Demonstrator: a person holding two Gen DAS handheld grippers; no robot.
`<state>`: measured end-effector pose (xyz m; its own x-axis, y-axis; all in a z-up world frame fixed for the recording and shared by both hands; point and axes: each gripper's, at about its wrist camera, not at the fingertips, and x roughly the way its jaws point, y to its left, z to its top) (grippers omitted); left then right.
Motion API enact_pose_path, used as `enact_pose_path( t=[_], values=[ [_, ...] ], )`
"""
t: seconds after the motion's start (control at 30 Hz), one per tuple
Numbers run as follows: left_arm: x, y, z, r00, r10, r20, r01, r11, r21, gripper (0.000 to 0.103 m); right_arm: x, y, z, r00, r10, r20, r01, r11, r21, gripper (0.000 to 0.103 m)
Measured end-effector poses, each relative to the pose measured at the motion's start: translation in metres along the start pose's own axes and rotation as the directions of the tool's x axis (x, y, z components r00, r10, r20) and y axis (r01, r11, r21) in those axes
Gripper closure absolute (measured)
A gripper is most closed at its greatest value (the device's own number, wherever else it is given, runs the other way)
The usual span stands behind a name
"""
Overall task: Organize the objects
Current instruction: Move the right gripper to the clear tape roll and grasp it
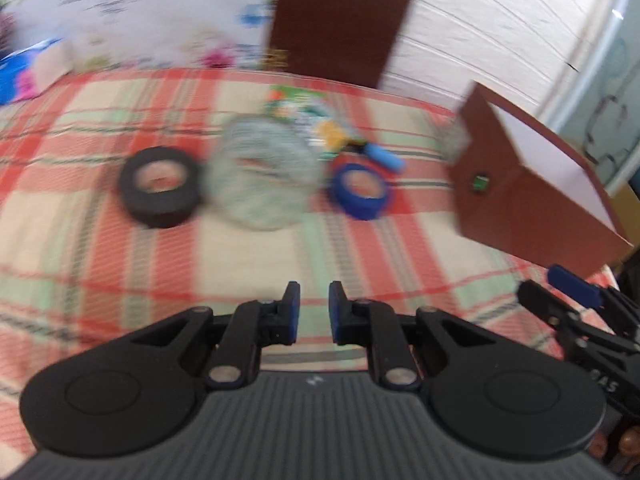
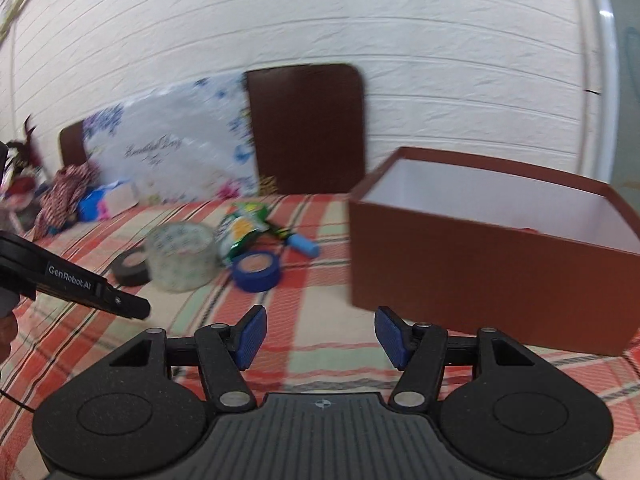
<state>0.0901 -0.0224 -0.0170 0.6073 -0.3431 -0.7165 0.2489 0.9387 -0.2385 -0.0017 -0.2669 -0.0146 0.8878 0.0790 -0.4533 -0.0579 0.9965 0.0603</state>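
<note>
On the plaid cloth lie a black tape roll [image 1: 160, 188] [image 2: 130, 267], a clear tape roll [image 1: 262, 174] [image 2: 182, 256], a blue tape roll [image 1: 360, 190] [image 2: 256, 270], a green snack packet [image 1: 304, 114] [image 2: 244, 228] and a small blue cylinder [image 1: 386, 156] [image 2: 304, 245]. An open brown box [image 1: 528, 184] [image 2: 492, 256] with a white inside stands to the right. My left gripper [image 1: 314, 310] hangs over the cloth in front of the rolls, its jaws slightly apart and empty. My right gripper [image 2: 320, 336] is open and empty, left of the box's near corner.
A brown board [image 1: 340, 20] [image 2: 308, 128] and a floral plastic sheet [image 2: 172, 148] lean on the white wall behind. Clutter of cloth and small boxes [image 2: 76, 196] sits at the far left. The right gripper's finger [image 1: 572, 288] shows at the left view's right edge.
</note>
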Motion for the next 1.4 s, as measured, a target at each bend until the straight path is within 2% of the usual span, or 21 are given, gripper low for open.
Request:
enact_pose_path(
  t=[0.13, 0.27, 0.3, 0.43, 0.53, 0.6, 0.67, 0.73, 0.8, 0.87, 0.93, 0.97, 1.0, 1.03, 1.07, 1.13, 1.2, 1.27, 1.33, 1.4],
  values=[
    [-0.008, 0.061, -0.007, 0.995, 0.101, 0.020, -0.099, 0.991, -0.096, 0.085, 0.015, 0.035, 0.009, 0.997, 0.064, -0.035, -0.066, 0.997, -0.041, 0.044],
    [-0.017, 0.115, -0.014, 0.978, 0.199, 0.056, -0.187, 0.967, -0.176, 0.085, 0.038, 0.072, 0.024, 0.988, 0.142, -0.056, -0.145, 0.988, -0.058, 0.045],
    [-0.018, 0.127, -0.017, 0.976, 0.206, 0.074, -0.189, 0.963, -0.193, 0.085, 0.044, 0.081, 0.029, 0.986, 0.158, -0.056, -0.162, 0.984, -0.073, 0.045],
    [-0.022, 0.163, -0.031, 0.983, 0.108, 0.148, -0.063, 0.957, -0.284, 0.087, 0.070, 0.126, 0.047, 0.982, 0.182, -0.039, -0.186, 0.954, -0.234, 0.046],
    [-0.021, 0.163, -0.033, 0.980, 0.100, 0.169, -0.049, 0.959, -0.280, 0.087, 0.102, 0.151, 0.052, 0.985, 0.160, -0.062, -0.171, 0.916, -0.363, 0.058],
    [-0.021, 0.161, -0.033, 0.980, 0.104, 0.170, -0.053, 0.959, -0.280, 0.087, 0.127, 0.159, 0.048, 0.981, 0.131, -0.142, -0.181, 0.881, -0.438, 0.075],
    [-0.021, 0.162, -0.032, 0.982, 0.092, 0.166, -0.040, 0.956, -0.290, 0.087, 0.131, 0.158, 0.046, 0.973, 0.152, -0.173, -0.215, 0.870, -0.444, 0.086],
    [-0.024, 0.166, -0.031, 0.986, 0.071, 0.154, -0.020, 0.951, -0.310, 0.086, 0.118, 0.158, 0.052, 0.966, 0.164, -0.199, -0.235, 0.875, -0.422, 0.095],
    [-0.027, 0.169, -0.030, 0.989, 0.055, 0.136, -0.009, 0.947, -0.321, 0.086, 0.090, 0.155, 0.059, 0.954, 0.198, -0.227, -0.276, 0.874, -0.399, 0.093],
    [-0.031, 0.167, -0.028, 0.992, 0.041, 0.117, -0.002, 0.949, -0.314, 0.083, 0.067, 0.153, 0.059, 0.926, 0.243, -0.290, -0.343, 0.861, -0.375, 0.093],
    [-0.035, 0.160, -0.025, 0.994, 0.028, 0.108, 0.004, 0.958, -0.287, 0.078, 0.047, 0.156, 0.053, 0.924, 0.233, -0.302, -0.349, 0.838, -0.419, 0.091],
    [-0.037, 0.155, -0.024, 0.994, 0.018, 0.110, 0.012, 0.962, -0.273, 0.077, 0.038, 0.158, 0.049, 0.931, 0.230, -0.282, -0.338, 0.833, -0.437, 0.079],
    [-0.039, 0.150, -0.022, 0.993, 0.006, 0.115, 0.025, 0.965, -0.263, 0.076, 0.030, 0.156, 0.045, 0.940, 0.236, -0.246, -0.325, 0.841, -0.432, 0.054],
    [-0.042, 0.145, -0.020, 0.992, -0.010, 0.122, 0.041, 0.966, -0.254, 0.072, 0.022, 0.152, 0.043, 0.945, 0.247, -0.213, -0.316, 0.855, -0.412, 0.044],
    [-0.045, 0.139, -0.018, 0.991, -0.028, 0.132, 0.060, 0.968, -0.244, 0.071, 0.015, 0.146, 0.039, 0.949, 0.256, -0.185, -0.310, 0.866, -0.392, 0.040],
    [-0.049, 0.125, -0.015, 0.989, -0.057, 0.137, 0.087, 0.972, -0.220, 0.066, 0.005, 0.136, 0.030, 0.958, 0.253, -0.135, -0.285, 0.885, -0.369, 0.041],
    [-0.048, 0.110, -0.012, 0.989, -0.086, 0.124, 0.109, 0.976, -0.188, 0.066, -0.001, 0.123, 0.016, 0.967, 0.235, -0.099, -0.255, 0.905, -0.341, 0.032],
    [-0.046, 0.096, -0.008, 0.987, -0.119, 0.105, 0.135, 0.978, -0.159, 0.063, 0.003, 0.115, 0.001, 0.971, 0.204, -0.125, -0.233, 0.921, -0.311, 0.031],
    [-0.041, 0.082, -0.005, 0.988, -0.131, 0.084, 0.142, 0.980, -0.140, 0.052, 0.012, 0.107, -0.011, 0.969, 0.189, -0.158, -0.227, 0.933, -0.280, 0.031],
    [-0.037, 0.069, -0.001, 0.987, -0.146, 0.066, 0.153, 0.980, -0.127, 0.048, 0.022, 0.106, -0.019, 0.966, 0.181, -0.184, -0.225, 0.940, -0.256, 0.030]
  ],
)
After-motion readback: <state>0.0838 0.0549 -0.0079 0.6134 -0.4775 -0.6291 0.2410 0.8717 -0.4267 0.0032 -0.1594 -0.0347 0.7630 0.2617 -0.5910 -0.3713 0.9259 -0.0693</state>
